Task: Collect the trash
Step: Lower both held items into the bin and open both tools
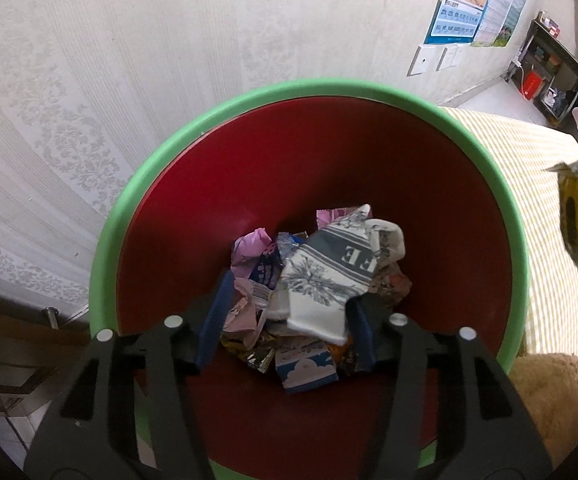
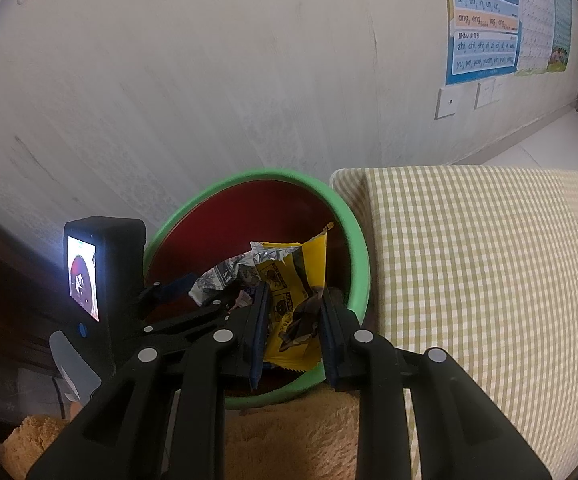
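1. Right gripper [image 2: 294, 334] is seen clamped on a yellow wrapper [image 2: 295, 304]; both blue pads press its flanks, and its torn silver top stands up above the jaws.
2. Wrapper's long axis is noted as running along the fingers, from the near rim of the bin [image 2: 359, 240] upward and slightly away; its lower edge hangs at that near rim, its upper half over the red interior.
3. Bin is judged to lie directly ahead of and below the right gripper, so the coming move is taken to be a short advance toward bin centre, then a release.
4. Left gripper [image 1: 285, 320] is observed over the bin's middle with jaws parted. A white printed wrapper [image 1: 325, 276] lies between the pads: the right pad appears to touch its edge, the left pad stands clear of it. No grip is judged to be held.
5. Heap of crumpled wrappers [image 1: 289, 304] is recorded on the bin floor, beneath the left jaws.
6. Left gripper is reckoned nearer bin centre than the right; crowding over the opening is flagged as a risk.
7. Checked bedcover [image 2: 489, 280] is seen touching the bin on the right side; a papered wall [image 2: 209, 100] stands behind the bin.
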